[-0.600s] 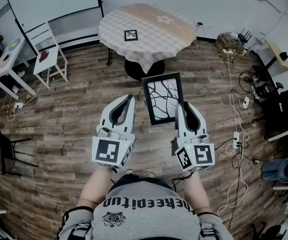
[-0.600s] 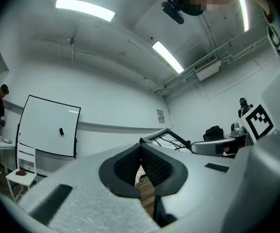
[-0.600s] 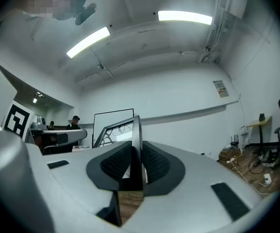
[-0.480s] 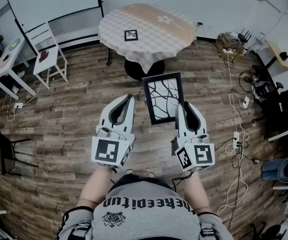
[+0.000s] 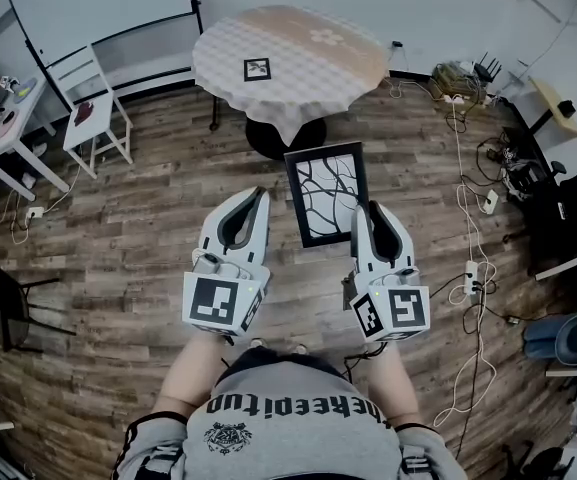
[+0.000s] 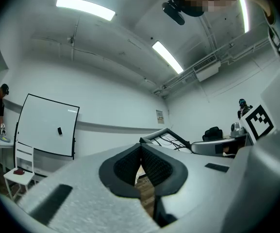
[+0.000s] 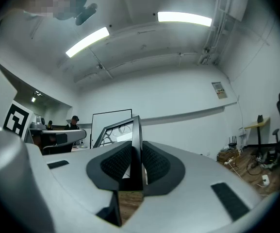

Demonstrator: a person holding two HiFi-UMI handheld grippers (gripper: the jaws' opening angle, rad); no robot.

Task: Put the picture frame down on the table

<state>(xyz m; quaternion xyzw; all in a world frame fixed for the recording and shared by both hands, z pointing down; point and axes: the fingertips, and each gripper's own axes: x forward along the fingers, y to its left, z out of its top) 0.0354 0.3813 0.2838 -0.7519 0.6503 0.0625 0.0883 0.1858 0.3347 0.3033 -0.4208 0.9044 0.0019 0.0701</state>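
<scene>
There are two grippers. The right gripper (image 7: 133,152) is squeezing its two jaws on the right edge of the one picture frame (image 5: 325,193), near its bottom corner. The left gripper (image 6: 140,147) is pressing its jaws together with nothing between them, just beside the frame but not touching it.

The black frame is hanging in the air over the wood floor (image 5: 148,228), not on the table. It is showing its front, a picture of branches, to the head camera. Its long side is pointing away from the person, toward the one round table (image 5: 298,88), which is wearing a checked cloth.
</scene>
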